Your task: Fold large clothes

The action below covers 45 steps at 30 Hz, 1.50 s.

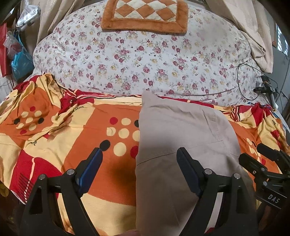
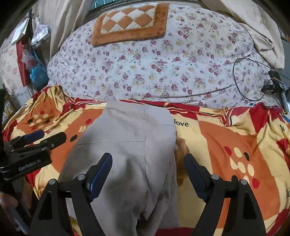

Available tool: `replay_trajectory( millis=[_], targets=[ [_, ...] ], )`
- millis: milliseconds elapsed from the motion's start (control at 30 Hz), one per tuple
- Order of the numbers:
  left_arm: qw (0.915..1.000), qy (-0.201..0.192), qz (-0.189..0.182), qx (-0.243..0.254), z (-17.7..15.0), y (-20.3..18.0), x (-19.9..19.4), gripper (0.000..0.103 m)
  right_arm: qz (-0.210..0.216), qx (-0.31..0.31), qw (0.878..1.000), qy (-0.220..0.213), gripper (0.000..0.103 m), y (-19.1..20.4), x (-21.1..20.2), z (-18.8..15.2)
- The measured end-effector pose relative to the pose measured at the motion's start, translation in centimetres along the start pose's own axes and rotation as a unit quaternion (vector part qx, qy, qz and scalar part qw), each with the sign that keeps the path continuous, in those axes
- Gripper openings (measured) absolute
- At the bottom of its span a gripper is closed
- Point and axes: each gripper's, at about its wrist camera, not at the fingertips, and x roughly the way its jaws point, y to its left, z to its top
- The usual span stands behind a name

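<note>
A grey-beige garment (image 1: 183,141) lies flat on the orange, red and cream bedsheet (image 1: 72,138), running from the near edge toward the floral quilt; it also shows in the right wrist view (image 2: 130,145). My left gripper (image 1: 139,154) is open and empty, hovering over the garment's left edge. My right gripper (image 2: 147,159) is open and empty over the garment's right edge. The right gripper shows at the right of the left wrist view (image 1: 261,154); the left gripper shows at the left of the right wrist view (image 2: 45,136).
A floral quilt (image 1: 145,59) covers the far half of the bed, with an orange checkered mat (image 1: 145,14) on it. A black cable and a small tripod (image 1: 266,89) sit at the right. Bags (image 1: 20,59) hang at the left. Curtains hang behind.
</note>
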Motion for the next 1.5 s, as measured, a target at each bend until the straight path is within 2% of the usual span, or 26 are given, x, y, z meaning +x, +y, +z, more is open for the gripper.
replay_trajectory(
  millis=[1500],
  targets=[
    [0.9999, 0.014, 0.008, 0.0, -0.3, 0.2, 1.6, 0.084, 0.003, 0.003, 1.0, 0.028, 0.083, -0.2, 2.6, 0.4]
  ],
)
